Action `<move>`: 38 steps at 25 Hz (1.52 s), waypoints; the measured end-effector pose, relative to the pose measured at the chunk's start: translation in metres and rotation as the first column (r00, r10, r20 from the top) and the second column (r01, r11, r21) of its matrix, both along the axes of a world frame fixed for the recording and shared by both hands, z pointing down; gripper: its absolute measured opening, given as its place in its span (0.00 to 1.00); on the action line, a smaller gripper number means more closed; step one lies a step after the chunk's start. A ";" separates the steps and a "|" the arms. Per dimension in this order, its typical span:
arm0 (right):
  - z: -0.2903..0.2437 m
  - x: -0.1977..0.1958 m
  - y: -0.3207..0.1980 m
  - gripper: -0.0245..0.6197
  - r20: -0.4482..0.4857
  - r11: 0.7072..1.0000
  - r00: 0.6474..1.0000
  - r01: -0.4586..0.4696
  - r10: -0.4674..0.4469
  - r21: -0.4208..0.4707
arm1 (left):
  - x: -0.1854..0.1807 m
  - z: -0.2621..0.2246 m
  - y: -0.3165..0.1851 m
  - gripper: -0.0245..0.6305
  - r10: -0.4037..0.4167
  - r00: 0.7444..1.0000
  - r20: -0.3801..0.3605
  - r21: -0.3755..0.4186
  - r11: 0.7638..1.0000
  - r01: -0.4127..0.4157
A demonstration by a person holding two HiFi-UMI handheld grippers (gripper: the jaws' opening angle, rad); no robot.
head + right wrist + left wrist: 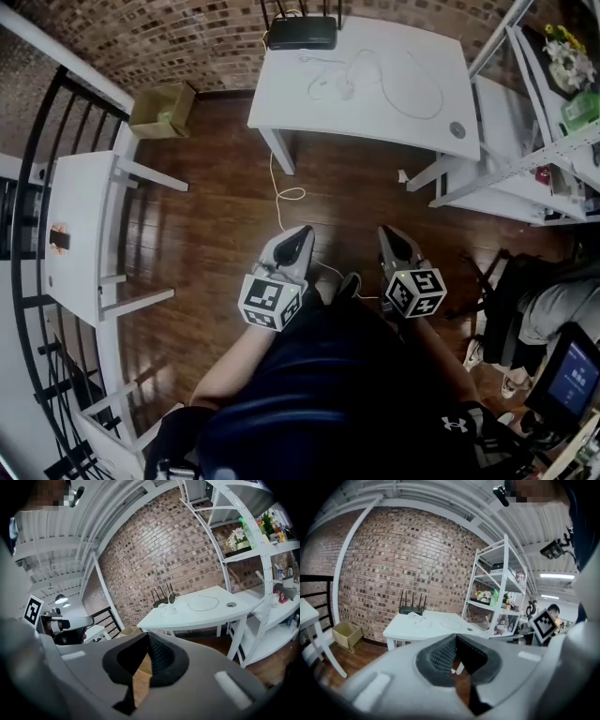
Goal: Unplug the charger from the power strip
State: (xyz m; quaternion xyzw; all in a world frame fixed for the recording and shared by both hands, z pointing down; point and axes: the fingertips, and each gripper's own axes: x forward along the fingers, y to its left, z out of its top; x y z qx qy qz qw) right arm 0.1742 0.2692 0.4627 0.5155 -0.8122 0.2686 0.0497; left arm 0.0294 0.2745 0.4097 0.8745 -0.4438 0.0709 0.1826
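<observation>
A white table (300,105) stands far ahead by the brick wall. On it lie a black router (302,34) and a coiled white cable (412,105) with a small white plug-like piece (345,90). I cannot make out a power strip. My left gripper (298,232) and right gripper (392,232) hover close to my body over the wooden floor, both shut and empty. The left gripper (454,641) faces the table (426,626) and router (411,610) from a distance. Beyond the right gripper (146,641) the same table (201,612) shows.
A thin white cord (286,195) runs across the floor from the table leg towards my feet. A cardboard box (161,110) sits at the wall on the left. A white shelf rack (534,159) stands right, a white side table (80,225) and black railing (28,187) left.
</observation>
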 end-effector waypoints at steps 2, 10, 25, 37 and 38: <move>0.005 -0.004 -0.016 0.05 -0.014 1.000 1.000 -0.017 0.017 -0.018 | -0.006 0.005 -0.019 0.04 0.010 1.000 -0.015 -0.007 1.000 -0.010; -0.004 -0.037 -0.092 0.05 -0.102 0.996 0.991 -0.089 0.088 0.000 | -0.045 0.016 -0.105 0.04 0.094 0.994 -0.061 -0.009 0.995 -0.095; 0.007 -0.040 -0.186 0.06 -0.194 0.993 0.974 -0.118 0.114 -0.009 | -0.052 0.033 -0.205 0.09 0.143 0.988 -0.059 -0.027 0.989 -0.145; 0.038 -0.019 -0.302 0.16 -0.212 0.995 0.972 0.096 -0.101 -0.034 | -0.001 0.052 -0.305 0.13 0.043 0.993 0.106 -0.016 0.999 -0.042; 0.044 -0.017 -0.309 0.18 -0.217 0.993 0.969 0.107 -0.115 -0.045 | 0.002 0.059 -0.313 0.14 0.037 0.991 0.132 -0.012 0.999 -0.035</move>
